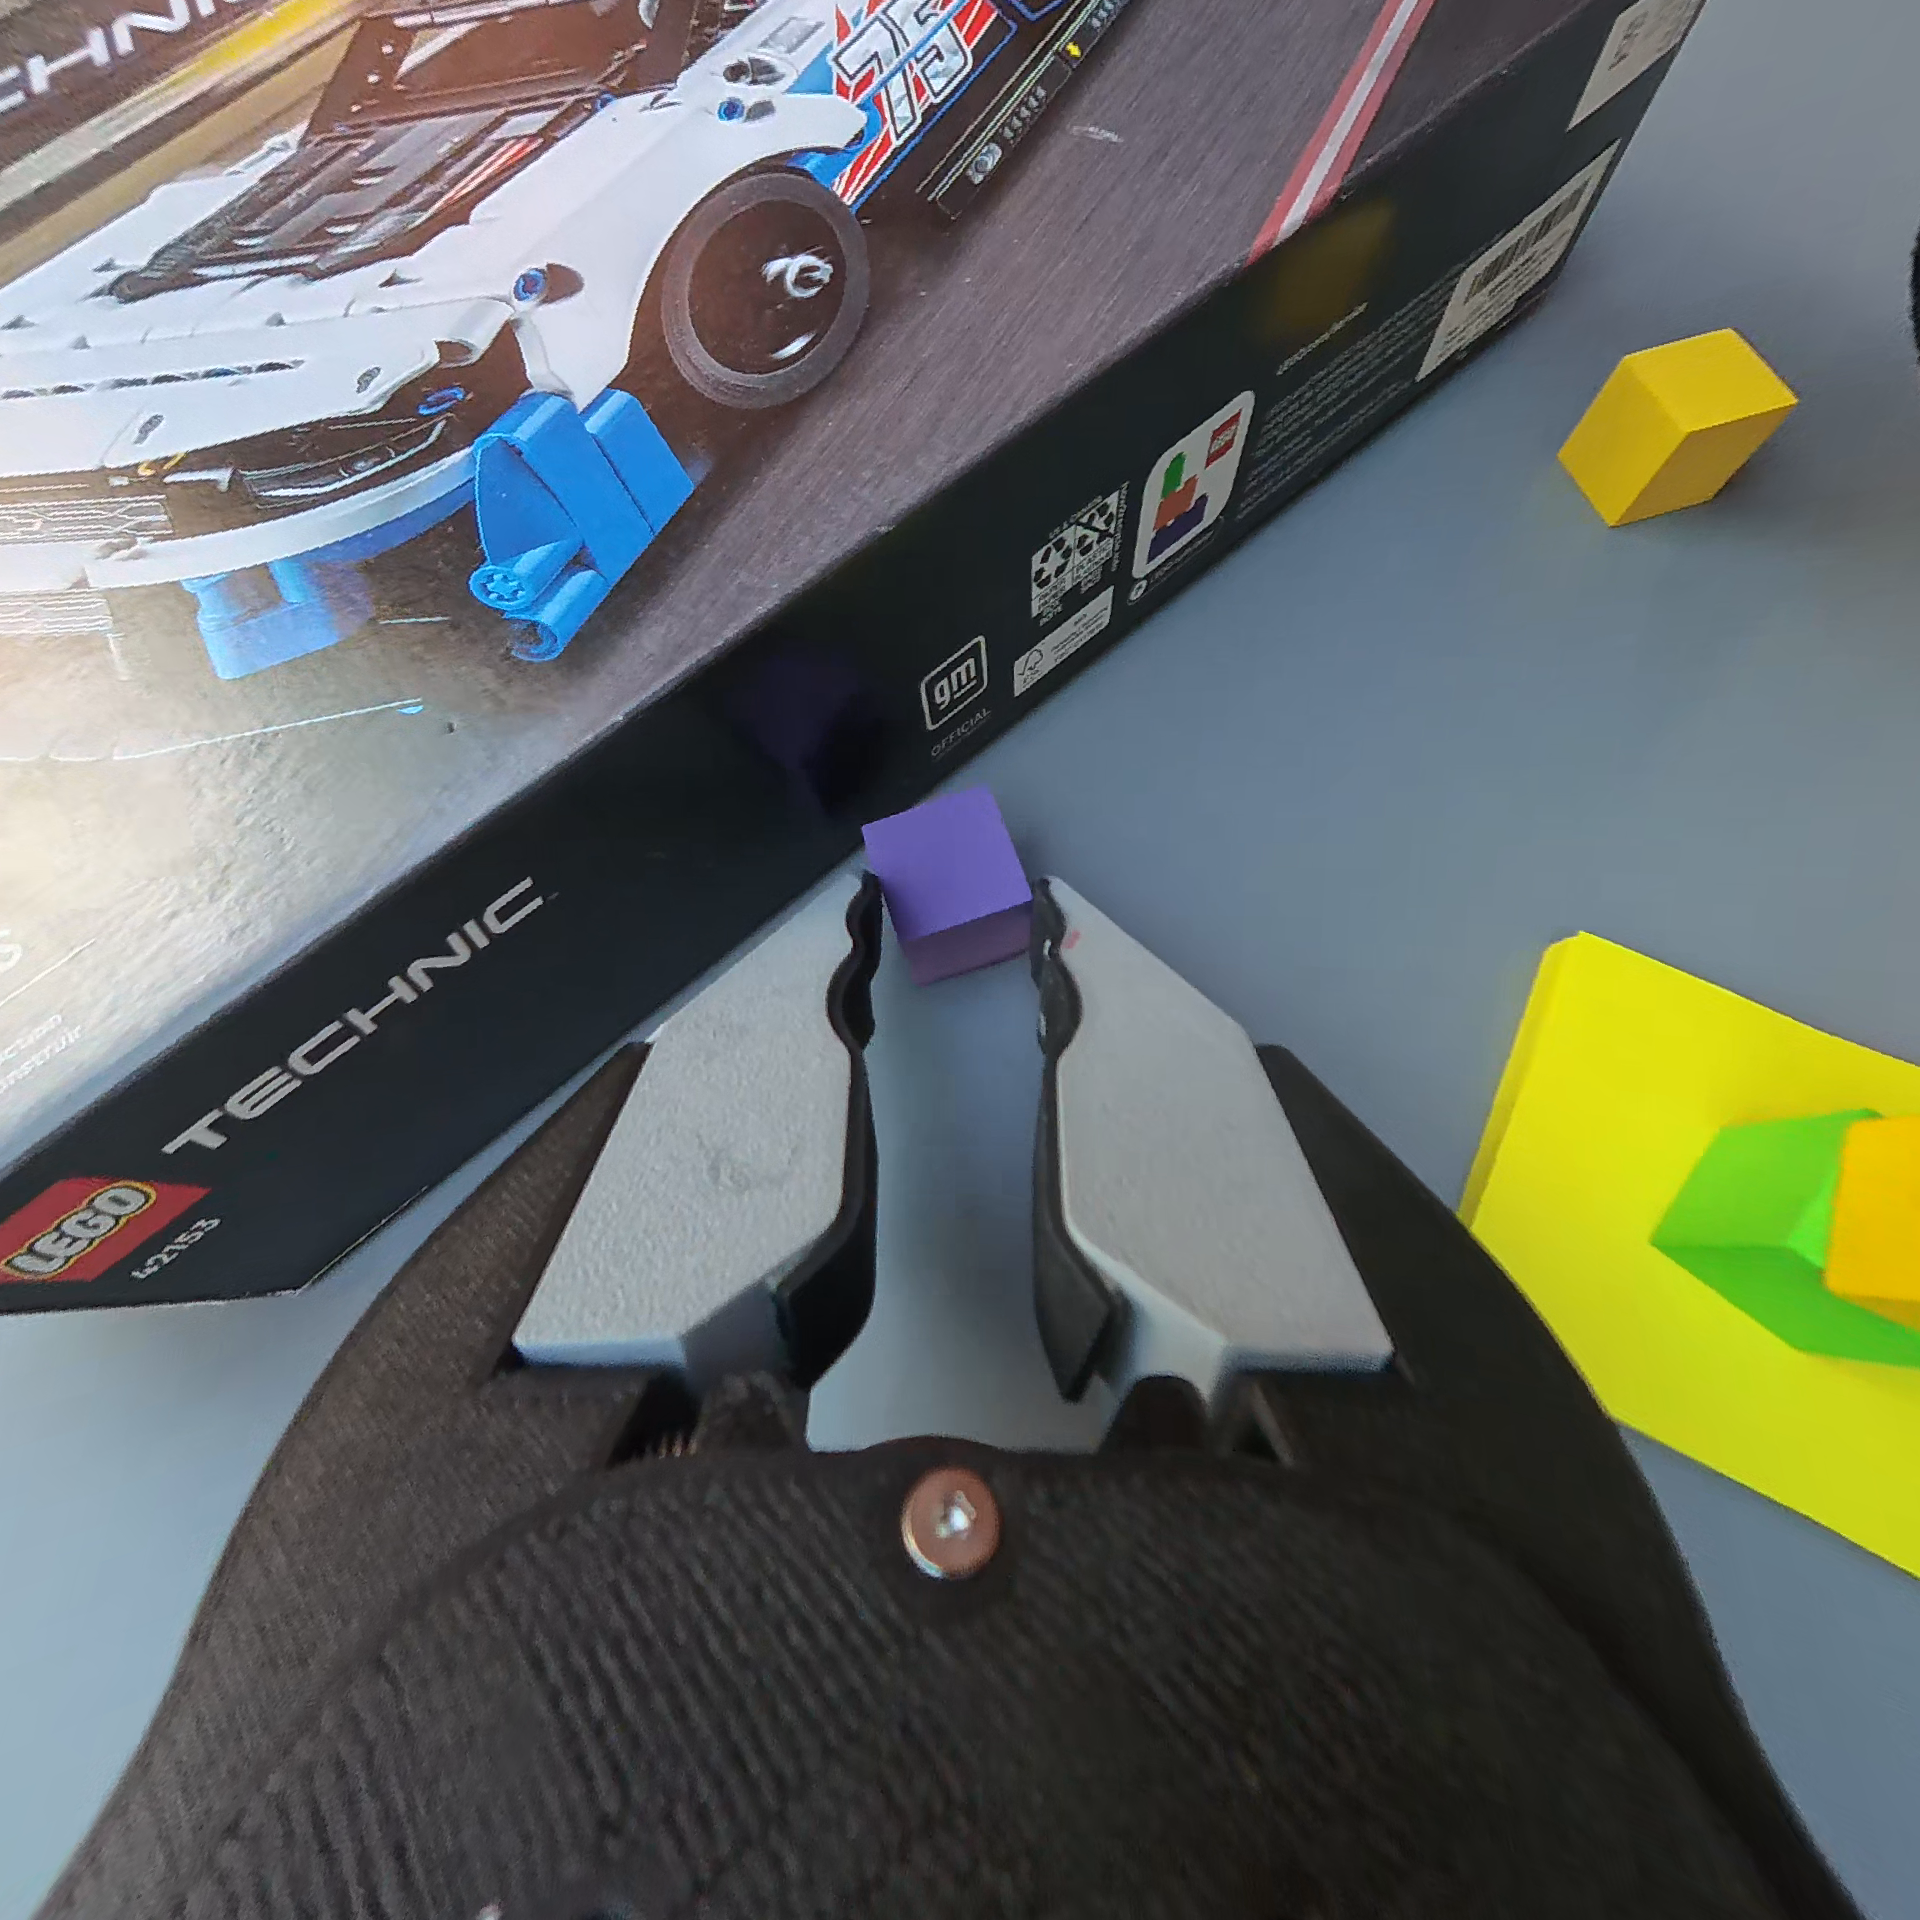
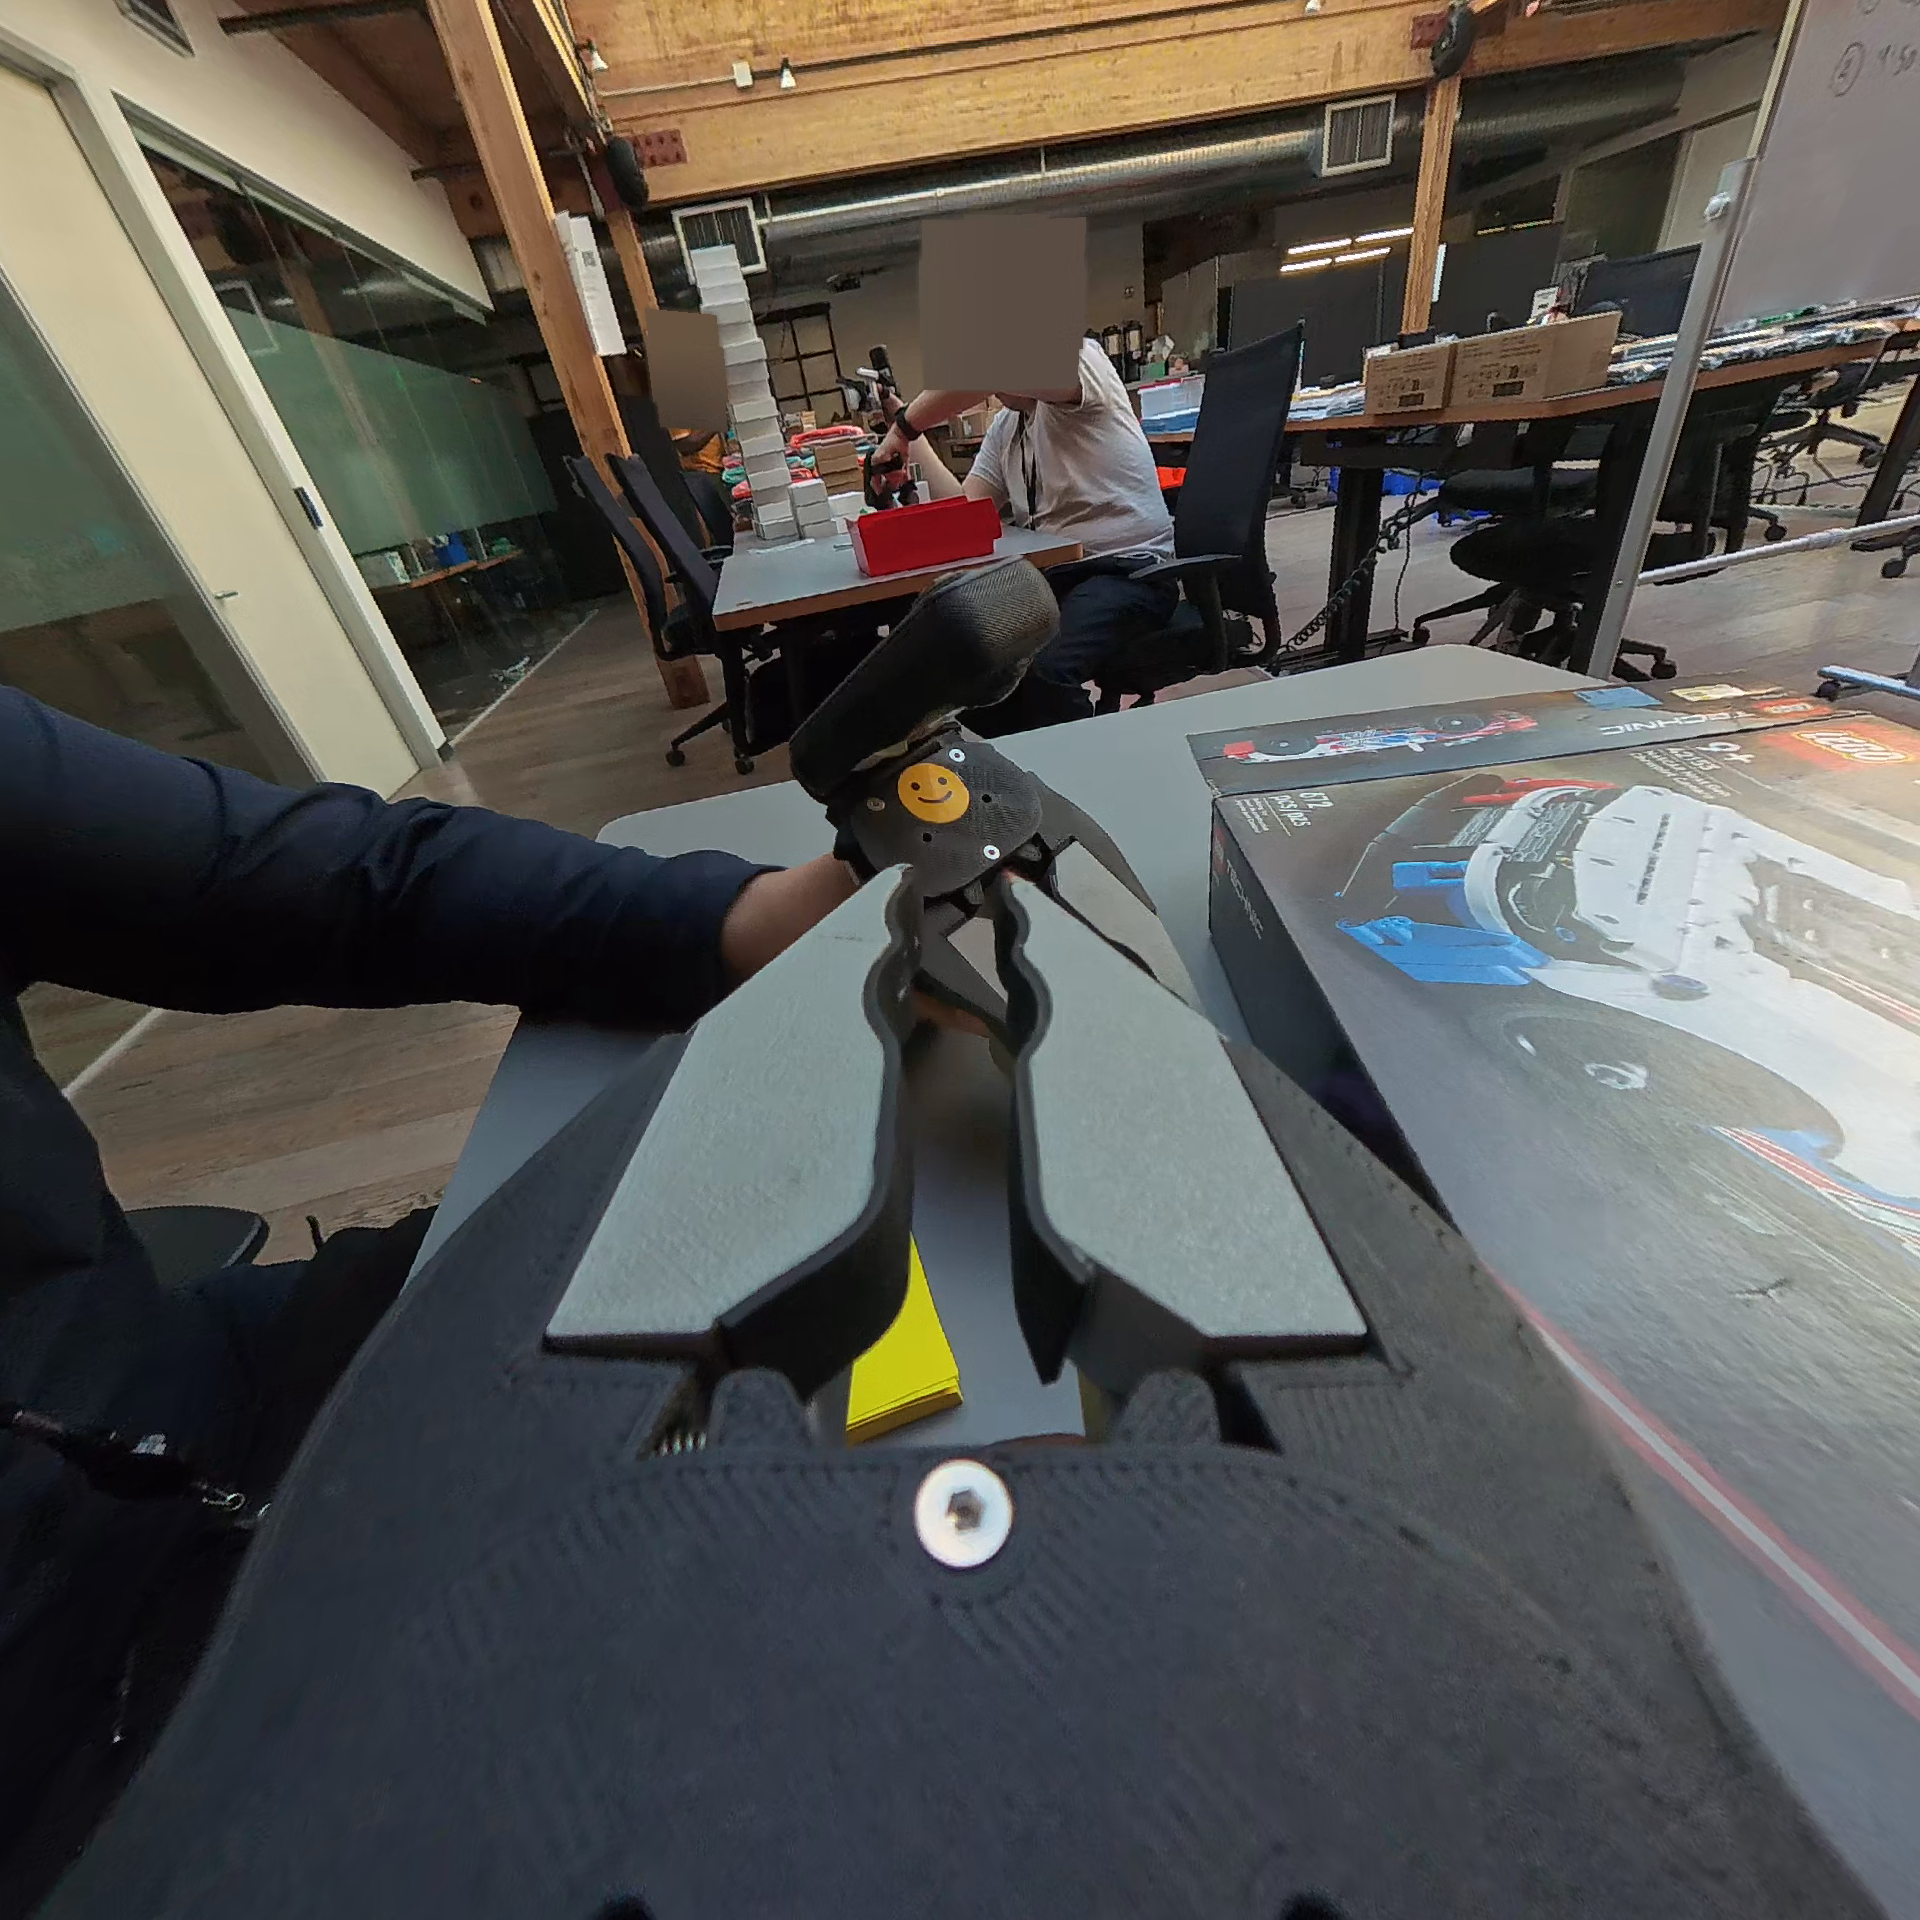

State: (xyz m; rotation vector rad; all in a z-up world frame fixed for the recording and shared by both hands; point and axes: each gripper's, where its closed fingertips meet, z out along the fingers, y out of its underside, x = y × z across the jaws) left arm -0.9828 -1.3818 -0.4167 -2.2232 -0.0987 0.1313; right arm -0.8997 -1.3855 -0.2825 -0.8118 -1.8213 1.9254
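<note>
In the left wrist view my left gripper point(image 1: 951, 914) is shut on a small purple cube point(image 1: 948, 868). Both pads press its sides at the fingertips. The cube rests on the grey table point(image 1: 1351, 779), right against the dark side of a large toy-car box point(image 1: 644, 831). In the right wrist view my right gripper point(image 2: 951, 935) hovers above the table with its fingers a little apart and nothing between them. Beyond it the left gripper point(image 2: 935, 821), with a round yellow sticker, is held by a hand in a dark sleeve point(image 2: 364, 862). The cube is hidden in that view.
A yellow cube point(image 1: 1673, 426) lies on the table to the right of the box. A yellow paper pad point(image 1: 1662, 1143) carries a green block point(image 1: 1745, 1205) and an orange block point(image 1: 1881, 1216). The box point(image 2: 1558, 987) fills the right side. Desks, chairs and seated people stand behind. Spacing between my two grippers at the tips: around 15 cm.
</note>
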